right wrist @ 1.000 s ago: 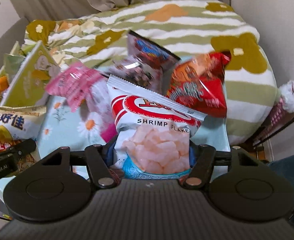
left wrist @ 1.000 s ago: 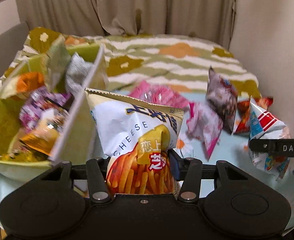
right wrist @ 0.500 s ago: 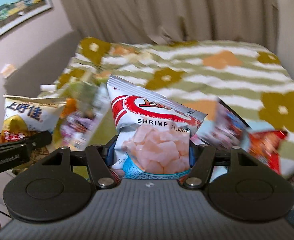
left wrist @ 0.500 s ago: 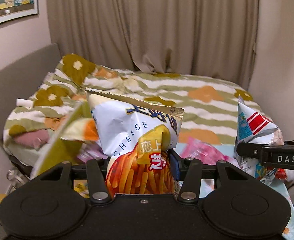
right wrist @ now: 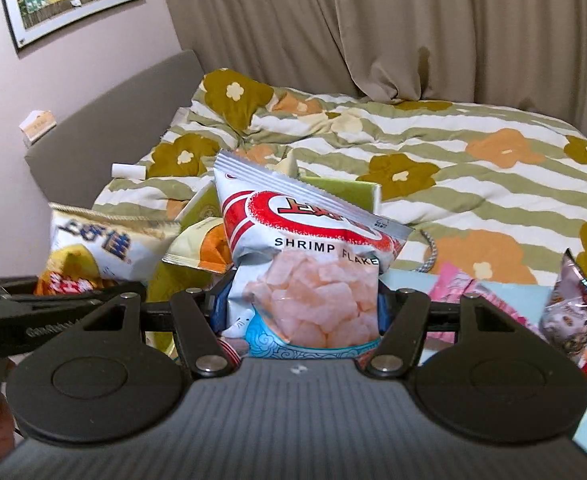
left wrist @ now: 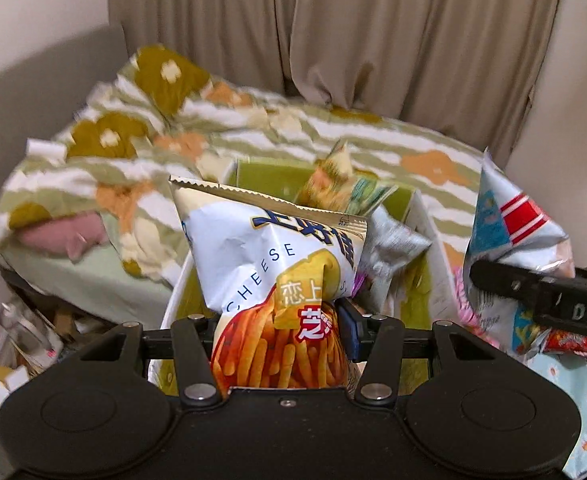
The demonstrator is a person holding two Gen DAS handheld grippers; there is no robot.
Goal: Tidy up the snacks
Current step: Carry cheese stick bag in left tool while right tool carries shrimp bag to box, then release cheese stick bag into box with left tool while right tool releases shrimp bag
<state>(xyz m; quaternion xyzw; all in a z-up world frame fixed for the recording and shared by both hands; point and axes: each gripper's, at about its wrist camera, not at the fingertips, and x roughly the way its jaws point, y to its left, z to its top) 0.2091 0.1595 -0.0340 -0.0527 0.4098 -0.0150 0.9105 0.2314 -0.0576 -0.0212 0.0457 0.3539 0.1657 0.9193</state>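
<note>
The view from the left gripper had swung since a second earlier: the green snack box, then at the left edge of its frame, now sat dead centre, directly behind the cheese stick bag. A half second earlier only a blurred corner of the box showed. That likely meant the carry was nearly over and the drop into the box came next.

The left gripper was clenched on the lower part of the cheese stick bag, which stood upright, long axis vertical, crimped top seam toward the top of the frame and leaning slightly left. The right gripper gripped the shrimp flake bag the same way, bottom pinched, top seam up and tilted to the upper left. Both bags were held in the air, and in the right wrist view the box's rim showed just behind the shrimp flake bag.

Other packets already filled the box, and more lay on the pale blue counter at the lower right, in front of the bed's flowered quilt.
</note>
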